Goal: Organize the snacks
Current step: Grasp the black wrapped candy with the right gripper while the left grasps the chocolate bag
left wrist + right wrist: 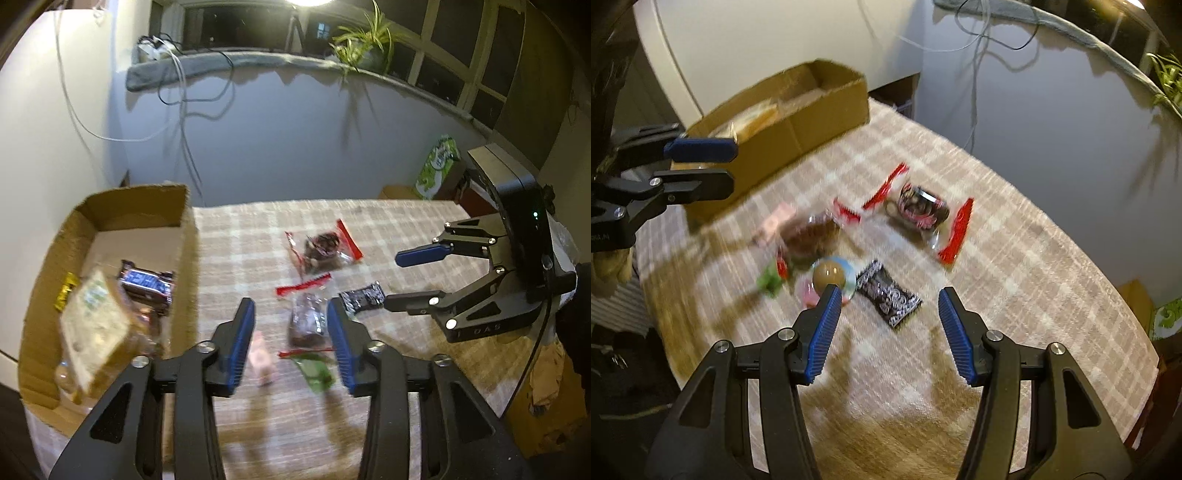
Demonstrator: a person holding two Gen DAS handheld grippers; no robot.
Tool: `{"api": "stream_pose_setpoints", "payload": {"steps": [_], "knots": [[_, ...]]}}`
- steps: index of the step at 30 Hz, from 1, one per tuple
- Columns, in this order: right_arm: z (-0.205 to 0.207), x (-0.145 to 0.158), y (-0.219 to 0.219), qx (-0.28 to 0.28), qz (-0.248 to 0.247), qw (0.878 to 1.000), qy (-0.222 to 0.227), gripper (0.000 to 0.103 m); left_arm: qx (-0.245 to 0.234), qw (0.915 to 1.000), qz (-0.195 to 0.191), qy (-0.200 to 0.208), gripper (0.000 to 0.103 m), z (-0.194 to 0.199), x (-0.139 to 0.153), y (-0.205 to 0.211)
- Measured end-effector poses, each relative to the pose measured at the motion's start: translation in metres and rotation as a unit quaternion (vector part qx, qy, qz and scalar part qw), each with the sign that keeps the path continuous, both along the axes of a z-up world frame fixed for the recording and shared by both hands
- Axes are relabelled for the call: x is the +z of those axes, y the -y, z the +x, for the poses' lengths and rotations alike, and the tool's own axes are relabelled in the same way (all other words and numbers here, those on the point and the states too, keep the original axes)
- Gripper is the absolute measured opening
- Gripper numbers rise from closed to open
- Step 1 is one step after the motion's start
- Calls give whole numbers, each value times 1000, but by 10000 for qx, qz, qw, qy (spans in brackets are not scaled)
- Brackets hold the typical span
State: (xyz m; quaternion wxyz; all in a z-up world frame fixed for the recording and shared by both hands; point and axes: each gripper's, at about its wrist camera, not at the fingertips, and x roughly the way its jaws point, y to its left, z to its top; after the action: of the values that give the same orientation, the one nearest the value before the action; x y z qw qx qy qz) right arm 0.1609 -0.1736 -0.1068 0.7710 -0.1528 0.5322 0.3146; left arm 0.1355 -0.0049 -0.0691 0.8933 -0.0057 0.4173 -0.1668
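Note:
A cardboard box [184, 236] on the table's left holds a Snickers bar [147, 282], a bread-like packet [96, 325] and a yellow wrapper [65, 291]. It also shows in the right wrist view [798, 122]. Loose on the checked cloth lie a clear red-edged bag [323, 247], a dark brown bag [308, 321], a black sachet [364, 297], a pink sweet [262, 358] and a green wrapper [316, 373]. My left gripper [291, 343] is open and empty above the brown bag. My right gripper [886, 332] is open and empty above the black sachet [890, 295], next to a round snack [831, 277].
The checked tablecloth [406, 229] ends at a purple wall with hanging cables [181, 107]. A green carton [437, 166] stands behind the table at the right. A windowsill with a plant [365, 40] runs along the back.

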Motion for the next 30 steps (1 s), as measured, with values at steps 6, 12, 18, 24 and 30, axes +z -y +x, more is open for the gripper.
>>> {"api": "stream_pose_setpoints", "payload": {"steps": [6,12,18,24,30], "knots": [[-5,-15,-7,375,-206,9991,-38,57,-67,9996,111,-257,48,7,-17,18],[0,-25,-15,630,-374,9973,-56,56,24,9986,253,-470,48,19,-32,25],[6,-37,-26,870,-584,9945,-66,51,101,9977,354,-567,48,26,-43,27],[11,-45,-29,917,-514,9943,-191,49,91,9970,333,-689,48,33,-54,27],[11,-45,-31,963,-463,9939,-267,35,73,9966,221,-788,35,38,-59,29]]}}
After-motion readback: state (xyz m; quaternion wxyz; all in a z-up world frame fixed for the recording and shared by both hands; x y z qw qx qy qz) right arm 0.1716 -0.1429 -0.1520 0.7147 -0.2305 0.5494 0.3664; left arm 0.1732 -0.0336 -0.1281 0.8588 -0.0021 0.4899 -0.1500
